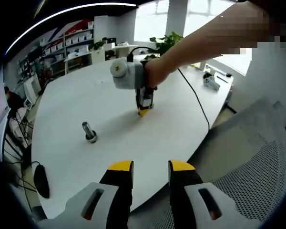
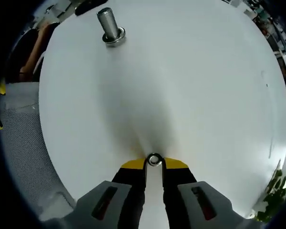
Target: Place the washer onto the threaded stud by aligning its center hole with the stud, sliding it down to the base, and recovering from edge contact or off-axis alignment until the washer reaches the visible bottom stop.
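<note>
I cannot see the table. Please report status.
Right gripper pinching washer at table. Left gripper open, hanging back. Threaded stud upright, bare, apart from washer. Path clear.

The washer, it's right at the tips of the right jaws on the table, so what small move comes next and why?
Probably close the right gripper on the washer and lift it. The washer lies flat on the white table between the jaw tips, and the threaded stud stands upright well away from it.
</note>
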The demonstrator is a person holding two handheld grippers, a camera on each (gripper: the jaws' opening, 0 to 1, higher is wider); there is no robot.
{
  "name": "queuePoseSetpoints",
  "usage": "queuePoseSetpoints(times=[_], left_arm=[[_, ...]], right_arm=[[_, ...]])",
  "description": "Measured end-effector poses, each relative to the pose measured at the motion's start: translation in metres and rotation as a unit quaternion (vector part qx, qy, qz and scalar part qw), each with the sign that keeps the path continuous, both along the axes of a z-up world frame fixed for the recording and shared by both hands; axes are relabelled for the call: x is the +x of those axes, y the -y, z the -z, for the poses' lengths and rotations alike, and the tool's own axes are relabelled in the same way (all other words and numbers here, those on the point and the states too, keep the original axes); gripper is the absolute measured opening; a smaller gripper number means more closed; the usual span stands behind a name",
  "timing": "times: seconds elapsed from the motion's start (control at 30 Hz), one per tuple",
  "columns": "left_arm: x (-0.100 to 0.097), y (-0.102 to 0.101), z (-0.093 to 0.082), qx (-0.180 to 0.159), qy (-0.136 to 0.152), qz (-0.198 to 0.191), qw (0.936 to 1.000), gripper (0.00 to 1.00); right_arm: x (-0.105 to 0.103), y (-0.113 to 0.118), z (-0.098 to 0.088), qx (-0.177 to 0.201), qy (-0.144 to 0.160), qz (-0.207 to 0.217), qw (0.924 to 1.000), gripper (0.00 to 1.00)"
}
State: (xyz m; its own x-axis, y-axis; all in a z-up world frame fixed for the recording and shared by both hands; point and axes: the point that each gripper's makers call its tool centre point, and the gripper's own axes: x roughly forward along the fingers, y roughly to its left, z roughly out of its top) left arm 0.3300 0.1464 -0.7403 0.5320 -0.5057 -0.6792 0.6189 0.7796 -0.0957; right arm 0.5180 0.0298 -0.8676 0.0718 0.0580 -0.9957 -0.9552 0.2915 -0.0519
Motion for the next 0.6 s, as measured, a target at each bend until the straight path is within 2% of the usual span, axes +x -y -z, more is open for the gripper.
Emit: queuePoseSetpoints(times=[0.1,0.2,0.37,0.47,0.6], left_arm=[[0.0,0.0,-0.001,0.0,0.002,0.0,1.0,0.27],[0.0,0.0,0.0,0.002,0.002,0.001,1.0,0.27],[0.0,0.0,0.0,0.004,0.0,0.002,1.0,0.27],[0.0,0.0,0.001,0.004,0.0,0.002,1.0,0.27],[0.001,0.0,-0.001,0.004,0.004,0.0,1.0,0.27]], right_arm=[[0.001,0.001,0.0,0.027,0.0,0.026,0.9993,0.14],[0.002,0.002,-0.001,0.036,0.001,0.04,0.9985,0.14],[-0.002,0.002,-0.001,0.041,0.004,0.038,0.9984,0.13],[-0.002,0.002,-0.006,0.046,0.009,0.036,0.9982,0.14],[0.003,-0.001,-0.021,0.074,0.019,0.048,0.9959,0.14]])
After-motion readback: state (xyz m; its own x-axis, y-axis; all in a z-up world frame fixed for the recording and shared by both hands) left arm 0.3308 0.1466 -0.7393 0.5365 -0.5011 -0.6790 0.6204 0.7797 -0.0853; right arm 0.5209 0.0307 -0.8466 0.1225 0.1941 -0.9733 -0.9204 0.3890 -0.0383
